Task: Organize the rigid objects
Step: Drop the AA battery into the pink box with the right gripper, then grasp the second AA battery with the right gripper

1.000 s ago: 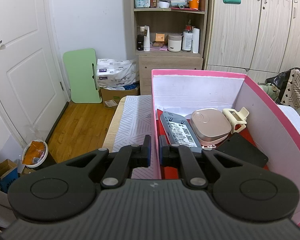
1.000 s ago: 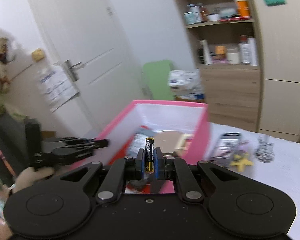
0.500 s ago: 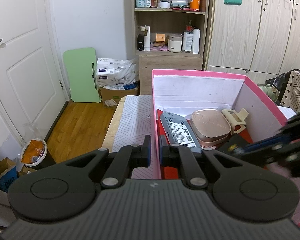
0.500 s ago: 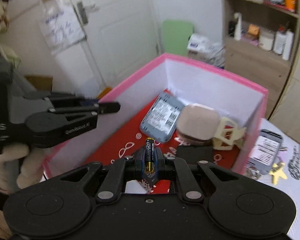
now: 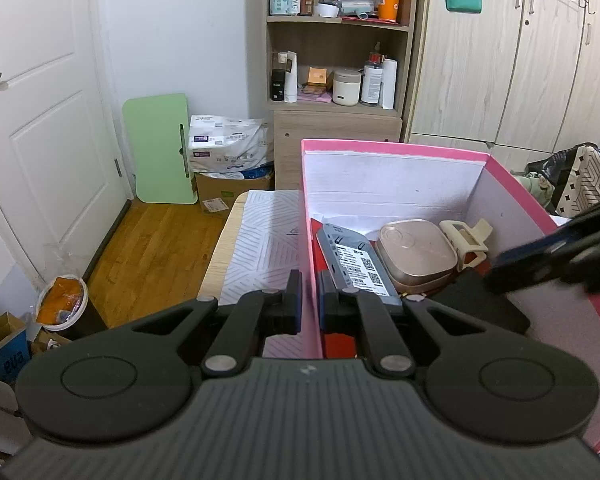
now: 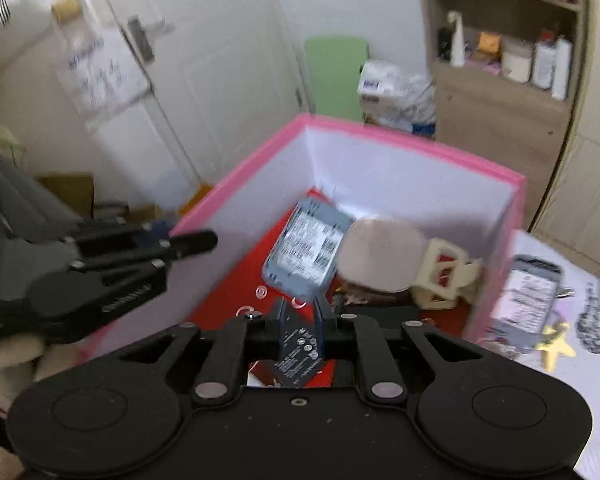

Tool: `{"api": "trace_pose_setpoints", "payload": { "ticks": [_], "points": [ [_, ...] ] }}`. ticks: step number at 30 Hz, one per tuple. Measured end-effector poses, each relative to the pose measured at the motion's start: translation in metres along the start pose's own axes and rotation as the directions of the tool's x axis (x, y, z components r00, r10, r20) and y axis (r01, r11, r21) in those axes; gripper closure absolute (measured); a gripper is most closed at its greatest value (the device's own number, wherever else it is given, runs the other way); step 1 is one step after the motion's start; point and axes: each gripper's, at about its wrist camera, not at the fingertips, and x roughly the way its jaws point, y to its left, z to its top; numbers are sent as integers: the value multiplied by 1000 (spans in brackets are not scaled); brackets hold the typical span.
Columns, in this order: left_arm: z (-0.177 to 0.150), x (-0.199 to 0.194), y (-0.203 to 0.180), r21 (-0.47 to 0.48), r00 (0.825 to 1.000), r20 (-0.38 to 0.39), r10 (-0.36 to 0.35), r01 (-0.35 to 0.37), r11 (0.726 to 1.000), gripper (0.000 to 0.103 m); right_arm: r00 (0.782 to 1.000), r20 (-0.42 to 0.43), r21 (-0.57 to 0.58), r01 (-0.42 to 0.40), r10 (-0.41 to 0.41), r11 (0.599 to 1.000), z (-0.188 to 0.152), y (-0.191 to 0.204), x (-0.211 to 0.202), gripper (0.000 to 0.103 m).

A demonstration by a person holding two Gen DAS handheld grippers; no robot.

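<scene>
Fingers of my left gripper (image 5: 310, 280) are clenched on the left wall of the pink box (image 5: 392, 146), one outside it and one inside. Within the box, on its red floor, a grey labelled device (image 5: 356, 266) lies nearest that left wall, its far end toward the back wall. Just right of it, touching, sits a rounded rose-gold case (image 5: 416, 254), and right of that a cream claw clip (image 5: 466, 238) rests near the box's back right corner. A flat black item (image 5: 484, 308) lies in front of the case and clip.

My right gripper (image 6: 300, 312) hovers over the box's near side with its fingers released, holding nothing; a dark printed card shows below the gap between them.

Outside the box, just beyond its right wall, a second grey labelled device (image 6: 528, 300) lies on the tabletop (image 6: 572, 400), with a yellow star (image 6: 556, 350) just beside it.
</scene>
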Motion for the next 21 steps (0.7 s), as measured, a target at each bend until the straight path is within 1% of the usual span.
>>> {"api": "trace_pose_setpoints", "payload": {
  "ticks": [3, 5, 10, 12, 15, 18, 21],
  "points": [
    [0, 0, 0, 1, 1000, 1, 0, 0, 1000, 95, 998, 65, 25, 11, -12, 1000, -11, -10, -32, 81],
    [0, 0, 0, 1, 1000, 1, 0, 0, 1000, 95, 994, 103, 52, 31, -36, 998, -19, -19, -50, 80],
    [0, 0, 0, 3, 1000, 0, 2, -2, 1000, 95, 982, 140, 111, 115, -130, 987, -38, -53, -74, 79],
    [0, 0, 0, 6, 1000, 0, 6, -6, 1000, 95, 980, 139, 138, 124, -143, 983, -47, -66, -77, 79],
    [1, 1, -1, 13, 1000, -1, 15, -14, 1000, 95, 982, 131, 164, 116, -138, 980, -64, -83, -76, 79],
    [2, 0, -2, 16, 1000, -2, 20, -20, 1000, 95, 987, 105, 181, 102, -123, 978, -78, -92, -62, 79],
    [2, 0, -3, 25, 1000, -3, 27, -27, 999, 95, 988, 92, 167, 104, -120, 980, -89, -96, -47, 77]
  ]
}}
